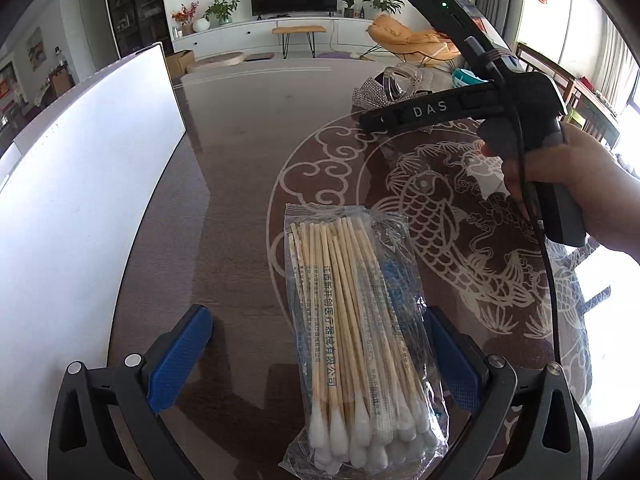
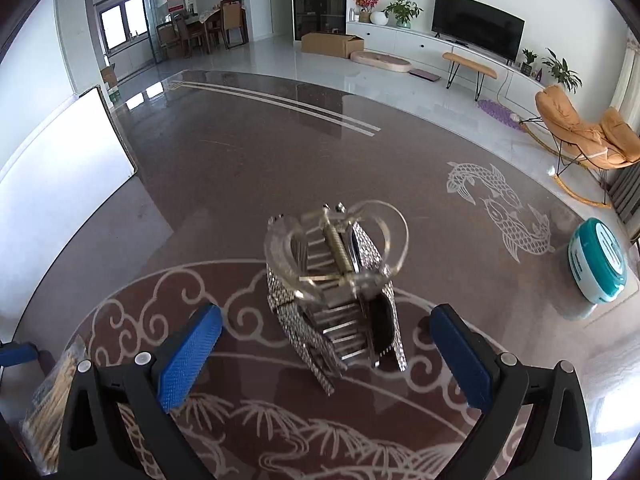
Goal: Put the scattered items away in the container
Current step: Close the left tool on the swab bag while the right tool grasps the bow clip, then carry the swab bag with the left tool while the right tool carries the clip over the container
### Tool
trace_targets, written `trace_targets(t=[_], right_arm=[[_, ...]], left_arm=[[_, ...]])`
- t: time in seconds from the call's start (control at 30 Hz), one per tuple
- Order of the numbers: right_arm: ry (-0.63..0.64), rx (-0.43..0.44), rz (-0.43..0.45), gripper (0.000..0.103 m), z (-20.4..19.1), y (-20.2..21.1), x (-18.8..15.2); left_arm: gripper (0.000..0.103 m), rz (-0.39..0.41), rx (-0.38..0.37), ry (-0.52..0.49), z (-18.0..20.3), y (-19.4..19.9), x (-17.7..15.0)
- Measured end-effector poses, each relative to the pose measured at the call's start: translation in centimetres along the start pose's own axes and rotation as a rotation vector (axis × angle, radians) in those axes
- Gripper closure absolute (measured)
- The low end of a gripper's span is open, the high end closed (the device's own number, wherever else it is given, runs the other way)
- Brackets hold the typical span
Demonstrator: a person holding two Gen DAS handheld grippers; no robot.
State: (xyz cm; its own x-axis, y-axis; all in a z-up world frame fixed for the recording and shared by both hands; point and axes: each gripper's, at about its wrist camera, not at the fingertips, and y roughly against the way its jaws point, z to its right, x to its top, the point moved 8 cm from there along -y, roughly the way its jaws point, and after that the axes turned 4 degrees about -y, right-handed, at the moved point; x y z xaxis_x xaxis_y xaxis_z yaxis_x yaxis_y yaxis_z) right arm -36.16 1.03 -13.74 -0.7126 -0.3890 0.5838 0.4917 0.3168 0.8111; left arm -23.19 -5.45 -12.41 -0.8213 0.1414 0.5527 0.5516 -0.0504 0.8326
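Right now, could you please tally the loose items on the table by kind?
Clear plastic pack of wooden cotton swabs: 1
Rhinestone-covered clear hair claw clip: 1
Round teal-and-white lidded tub: 1
Total: 3

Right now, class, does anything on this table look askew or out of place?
Yes. The glittery silver hair claw clip lies tipped on its side, and the teal-and-white round tub rests on its edge near the brown patterned table rim, where it could roll.

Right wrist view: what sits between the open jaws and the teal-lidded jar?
Only bare patterned table lies between the right gripper and the teal-lidded jar; the rhinestone hair claw clip sits ahead, left.
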Motion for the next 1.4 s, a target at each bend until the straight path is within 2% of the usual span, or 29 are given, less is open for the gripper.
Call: trace_targets(t=[0.03, 0.07, 0.1, 0.27, 0.43, 0.57, 0.63, 0.7, 0.8, 0.83, 0.9, 0.93, 0.97, 1.1, 1.13, 1.17, 1.2, 1.23, 1.27, 1.4], right_arm=[[0.0, 0.002, 0.015, 0.01, -0.1, 0.2, 0.2], [-0.003, 0.002, 0.036, 0.033, -0.1, 0.6, 0.3], [-0.012, 0.002, 0.042, 0.049, -0.1, 0.8, 0.2], [-0.01, -0.005, 0.045, 0.049, -0.4, 2.8, -2.5], [-0.082, -0.058, 0.047, 0.048, 0.5, 8.4, -10.1], [-0.138, -0.098, 0.049, 0.048, 0.7, 14.3, -17.7], [-0.159, -0.116, 0.05, 0.048, 0.6, 16.6, -20.7], [-0.178, -0.128, 0.051, 0.048, 1.0, 18.1, -22.6], [-0.184, -0.125, 0.052, 0.047, 1.8, 18.8, -23.5], [-0.186, -0.113, 0.053, 0.046, 1.9, 18.9, -23.5], [-0.173, -0.102, 0.035, 0.029, 1.7, 18.6, -23.2], [-0.167, -0.094, 0.017, 0.01, 1.4, 18.3, -23.5], [-0.153, -0.083, 0.008, 0.002, 1.1, 18.2, -23.5], [-0.119, -0.08, 0.004, 0.002, 0.7, 17.8, -23.2], [-0.117, -0.079, 0.012, 0.002, 0.7, 17.8, -23.1], [-0.116, -0.079, 0.023, 0.008, 0.7, 18.0, -23.0], [-0.116, -0.081, 0.025, 0.016, 0.8, 18.1, -23.0], [-0.116, -0.095, 0.036, 0.036, 0.9, 18.4, -22.8], [-0.129, -0.08, 0.032, 0.048, 1.0, 18.4, -22.7], [-0.183, -0.064, 0.05, 0.049, 1.0, 19.9, -22.7]], left_arm=[[0.0, 0.0, 0.0, 0.0, 0.0, 0.0, 0.0], [0.0, 0.0, 0.0, 0.0, 0.0, 0.0, 0.0], [0.0, 0.0, 0.0, 0.0, 0.1, -0.1, 0.0], [0.0, 0.0, 0.0, 0.0, 0.3, -0.1, 0.0], [0.0, 0.012, -0.04, -0.029, 1.0, 0.2, 0.2], [0.0, 0.006, -0.098, -0.149, 3.9, 0.3, 0.2], [0.0, 0.007, -0.108, -0.171, 4.8, 0.2, 0.5], [0.0, 0.005, -0.1, -0.154, 4.9, 0.2, 0.8], [0.0, -0.013, -0.084, -0.134, 5.1, 0.3, 0.5], [0.0, -0.018, -0.082, -0.13, 5.0, 0.4, 0.3], [0.0, -0.012, -0.086, -0.139, 4.9, 0.4, 0.3], [0.0, -0.01, -0.089, -0.145, 4.9, 0.4, 0.3], [0.0, -0.013, -0.091, -0.146, 4.9, 0.4, 0.3], [0.0, -0.043, -0.092, -0.153, 4.9, 0.3, 0.2], [0.006, -0.039, -0.095, -0.155, 4.9, 0.5, 0.2], [0.023, -0.022, -0.095, -0.155, 4.8, 0.8, 0.3], [0.034, -0.007, -0.098, -0.154, 4.6, 1.2, 0.4], [0.058, 0.002, -0.1, -0.153, 4.4, 1.5, 0.5], [0.069, -0.001, -0.113, -0.149, 4.2, 1.8, 0.4], [0.072, 0.002, -0.132, -0.124, 3.4, 3.1, -0.4]])
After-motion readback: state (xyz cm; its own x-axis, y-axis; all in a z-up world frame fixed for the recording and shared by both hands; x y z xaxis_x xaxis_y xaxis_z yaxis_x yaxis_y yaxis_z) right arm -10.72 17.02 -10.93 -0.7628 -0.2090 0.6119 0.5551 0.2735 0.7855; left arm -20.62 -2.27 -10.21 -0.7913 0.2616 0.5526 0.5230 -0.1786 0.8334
